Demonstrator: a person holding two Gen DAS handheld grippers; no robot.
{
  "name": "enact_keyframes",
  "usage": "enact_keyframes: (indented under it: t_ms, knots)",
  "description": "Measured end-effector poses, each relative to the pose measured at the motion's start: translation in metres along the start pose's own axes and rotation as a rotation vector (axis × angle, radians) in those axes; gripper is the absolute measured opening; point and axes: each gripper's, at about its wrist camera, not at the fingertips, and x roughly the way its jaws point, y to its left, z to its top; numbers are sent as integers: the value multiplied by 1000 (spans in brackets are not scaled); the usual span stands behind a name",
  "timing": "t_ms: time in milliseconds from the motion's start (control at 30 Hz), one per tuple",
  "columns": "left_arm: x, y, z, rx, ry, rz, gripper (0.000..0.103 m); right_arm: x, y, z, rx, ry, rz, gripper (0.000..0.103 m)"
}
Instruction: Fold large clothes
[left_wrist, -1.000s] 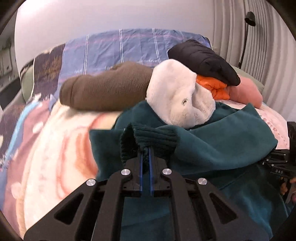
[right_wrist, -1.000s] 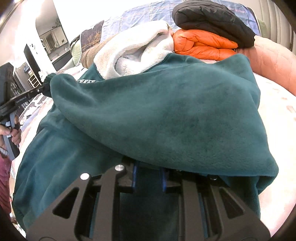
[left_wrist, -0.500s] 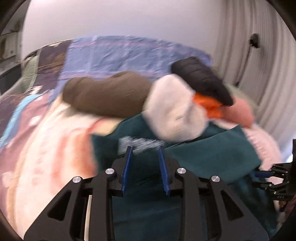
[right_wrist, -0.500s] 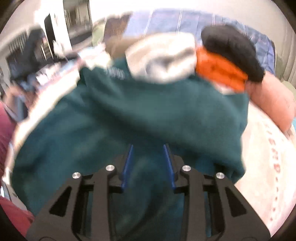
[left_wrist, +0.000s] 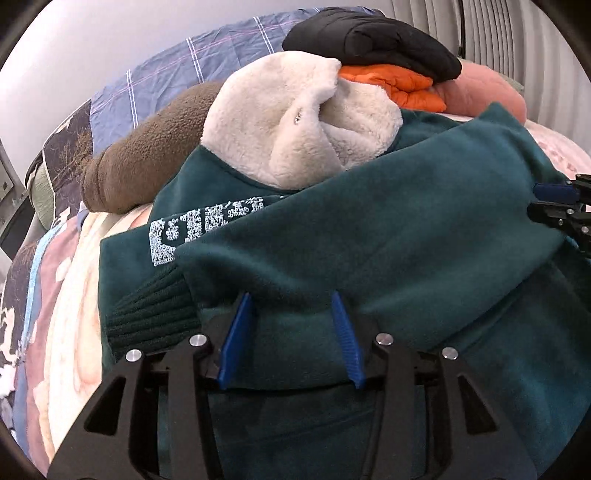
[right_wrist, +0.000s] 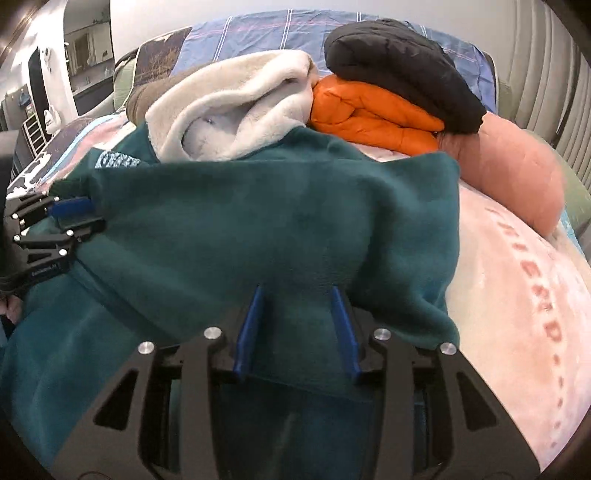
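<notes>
Bed (right_wrist: 524, 295): one is seen, covered by a pink printed blanket; all garments are carried on it.
Green sweatshirt (left_wrist: 388, 229): one is spread across the near part of the bed, pale lettering partly shown. Its sleeve is laid across the body, with the ribbed cuff (left_wrist: 155, 317) at the left edge.
Change: a second ago the cuff was pinched and held up by the left tongs; now it is set down flat. The sleeve fold is judged placed, so the next fold can be started.
Other garments, counted: five are piled at the head end, namely one brown fleece (left_wrist: 147, 147), one cream fleece (left_wrist: 295, 122), one black jacket (right_wrist: 399, 66), one orange jacket (right_wrist: 369, 114) and one pink bundle (right_wrist: 517, 173).
Left tongs (left_wrist: 291, 314): the jaws have just been opening; green fabric is seen between the blue pads, but it is not pressed.
Right tongs (right_wrist: 297, 306): the jaws have just been opening likewise; fabric lies between them, unclamped.
</notes>
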Motion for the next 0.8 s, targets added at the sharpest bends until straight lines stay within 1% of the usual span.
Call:
enact_keyframes:
  t_ms: [33,100,133,167,200,233,267,333,367,400,467,500,533,600,633,667,700,733,767,800]
  knots:
    - [-2,1,1,-7,4,-8,47,-1,-5,1,20,5,22,40]
    - [-10,9,8,-50,18,-49,48,-6,-11,4,53,7,57,40]
    - [-18,15,13,-84,15,-81,49,-9,-15,7,73,14,83,44]
    - [-26,17,17,-104,4,-95,54,-9,-17,15,88,30,111,50]
    - [-34,22,26,-124,-16,-96,63,-12,-20,22,107,43,142,63]
    - [-41,27,38,-138,-44,-80,67,-17,-24,34,135,43,160,65]
    - [-45,30,51,-144,-67,-68,72,-20,-27,44,151,34,154,65]
    - [-48,37,83,-148,-114,-52,74,-24,-32,75,149,3,130,65]
    - [-46,38,97,-151,-125,-49,76,-21,-33,93,133,-6,122,65]
    - [-42,38,110,-154,-130,-48,81,-16,-34,106,127,-5,114,65]
    - [-20,37,140,-158,-122,-44,82,3,-43,136,165,11,97,59]
    - [-7,34,150,-154,-105,-49,82,11,-48,144,192,18,101,53]
    - [7,28,160,-148,-82,-56,82,23,-54,155,235,30,122,50]
    - [42,17,176,-131,-34,-53,82,34,-60,161,269,35,147,51]
    - [67,10,184,-116,4,-22,83,39,-60,164,274,32,147,51]
    - [80,5,186,-108,25,0,83,43,-59,164,266,27,144,51]
    - [98,2,191,-98,49,40,83,45,-57,164,250,22,139,51]
    - [116,1,195,-93,64,102,83,47,-55,162,234,18,134,52]
    - [123,2,198,-93,64,146,82,49,-55,160,219,15,126,53]
    - [124,7,202,-115,38,172,71,51,-54,159,205,13,118,55]
